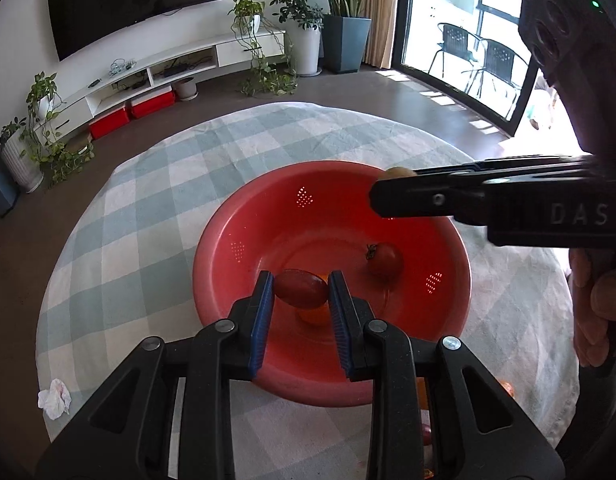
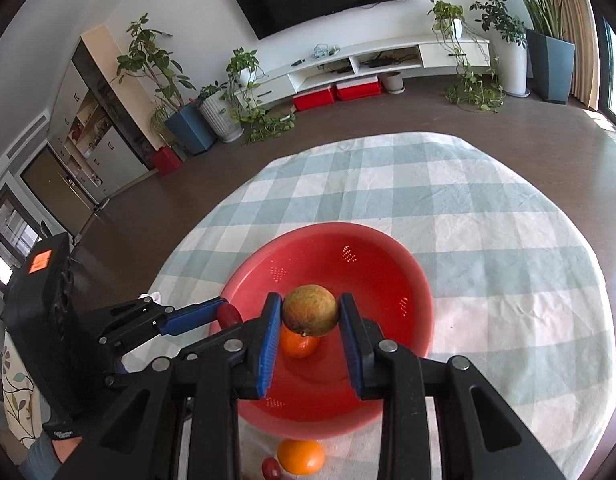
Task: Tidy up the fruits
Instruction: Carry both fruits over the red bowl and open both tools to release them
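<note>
A red colander bowl (image 1: 244, 216) (image 2: 387, 256) stands on the checked tablecloth. My left gripper (image 1: 300, 286) is shut on a dark red oval fruit (image 1: 300, 289), held over the bowl's near side. In the right wrist view that gripper (image 2: 228, 312) comes in from the left with the red fruit (image 2: 229, 315) at its tip. My right gripper (image 2: 310, 312) is shut on a round green-brown fruit (image 2: 310, 310) above the bowl; in the left wrist view it (image 1: 381, 190) reaches in from the right. Inside the bowl lie a red tomato (image 1: 383, 261) and an orange (image 2: 299, 345) (image 1: 313, 316).
On the cloth just in front of the bowl lie another orange (image 2: 300, 456) and a small dark red fruit (image 2: 271, 468). A crumpled white tissue (image 1: 54, 398) lies near the table's left edge. The round table (image 2: 507, 240) has bare cloth to the right and behind the bowl.
</note>
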Demonstrator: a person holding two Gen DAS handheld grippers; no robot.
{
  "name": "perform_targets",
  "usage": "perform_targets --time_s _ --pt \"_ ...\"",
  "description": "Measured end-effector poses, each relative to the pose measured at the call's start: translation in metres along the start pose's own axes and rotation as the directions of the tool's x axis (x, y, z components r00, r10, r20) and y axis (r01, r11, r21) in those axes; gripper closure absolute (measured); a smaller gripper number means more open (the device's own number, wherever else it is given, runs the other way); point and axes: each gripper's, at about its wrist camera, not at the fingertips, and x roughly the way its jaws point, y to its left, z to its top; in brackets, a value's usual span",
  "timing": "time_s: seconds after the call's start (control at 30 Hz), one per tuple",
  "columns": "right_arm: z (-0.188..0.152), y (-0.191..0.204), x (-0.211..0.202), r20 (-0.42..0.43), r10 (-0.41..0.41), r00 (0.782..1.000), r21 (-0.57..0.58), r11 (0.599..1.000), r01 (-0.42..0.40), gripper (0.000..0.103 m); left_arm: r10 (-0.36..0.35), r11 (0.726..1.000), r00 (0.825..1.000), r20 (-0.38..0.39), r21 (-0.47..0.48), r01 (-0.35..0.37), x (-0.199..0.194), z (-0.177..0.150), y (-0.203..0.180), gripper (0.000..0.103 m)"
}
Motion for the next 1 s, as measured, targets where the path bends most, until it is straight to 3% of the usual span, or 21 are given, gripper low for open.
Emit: perform_targets --time_s 0.2,0.5,1.0 --pt "0.004 -0.007 0.039 -0.058 -0.03 0.998 -0.007 1.0 0.03 0.071 -0.031 0.999 0.999 -0.016 0.037 0.032 0.022 -0.007 -0.013 0.077" --pt "0.003 -0.01 0.067 -0.108 -0.075 0.991 -0.028 0.997 0.072 0.071 -0.035 0.998 0.999 -0.02 0.053 0.036 0.037 -0.012 -0.019 0.077" --pt "-0.001 0.0 0.089 -0.145 -0.136 0.98 -0.098 0.988 0.123 0.071 -0.027 0.998 1.0 -0.011 0.064 0.028 0.043 -0.013 -0.019 0.074"
